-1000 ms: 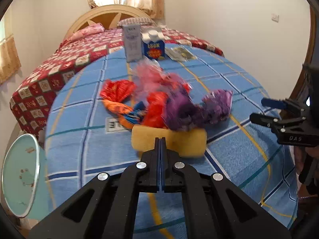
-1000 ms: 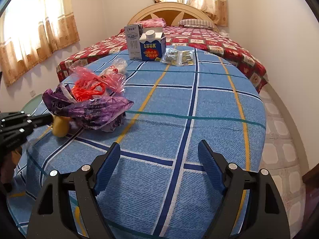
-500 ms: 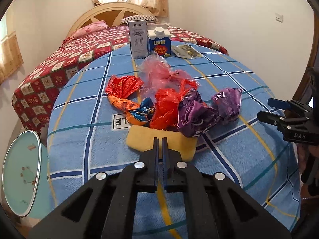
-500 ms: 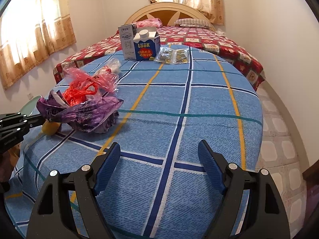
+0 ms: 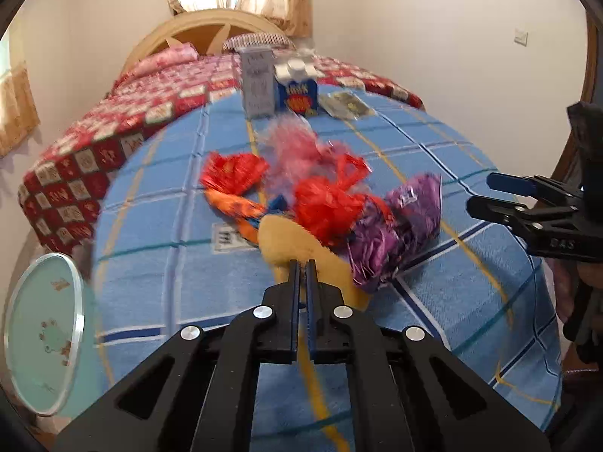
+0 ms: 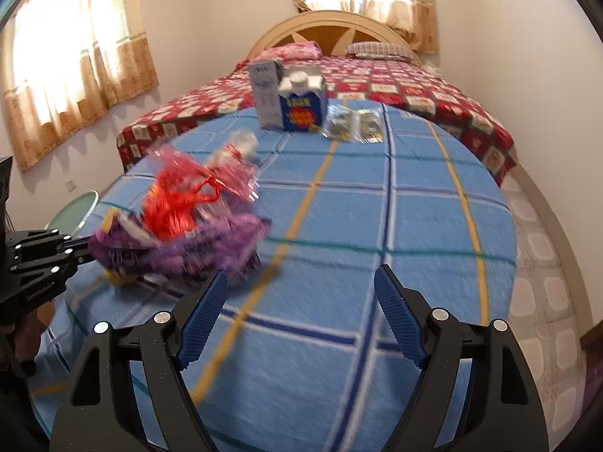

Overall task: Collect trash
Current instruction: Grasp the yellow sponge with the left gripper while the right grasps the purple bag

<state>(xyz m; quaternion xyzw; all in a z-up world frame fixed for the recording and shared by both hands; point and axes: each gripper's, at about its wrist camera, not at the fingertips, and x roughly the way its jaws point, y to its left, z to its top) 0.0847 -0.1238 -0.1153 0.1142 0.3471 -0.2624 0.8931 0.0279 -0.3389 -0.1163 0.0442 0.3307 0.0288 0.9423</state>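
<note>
Lying in a loose heap on the blue checked tablecloth (image 5: pixel 158 275), the trash in the left wrist view is crumpled wrappers — a red-orange foil one (image 5: pixel 233 175), a red plastic bag (image 5: pixel 328 207), a pink see-through bag (image 5: pixel 297 147) and a purple wrapper (image 5: pixel 399 222) — blurred by motion. A yellow spongy piece (image 5: pixel 286 248) sits at the near edge of the heap, its lower part hidden behind the left gripper (image 5: pixel 300 278); the jaws are closed together, and whether they pinch it cannot be told. The right gripper (image 5: pixel 501 196) enters from the right, cut off by the frame edge.

From the right wrist view the same heap (image 6: pixel 181 233) lies left of centre, smeared, with the left gripper (image 6: pixel 81 248) touching its left end. A grey carton (image 6: pixel 265 92), a blue carton (image 6: pixel 301 101) and clear packets (image 6: pixel 354 124) stand at the table's far edge. The right gripper (image 6: pixel 301 320) hangs above bare cloth, jaws wide apart, holding nothing
</note>
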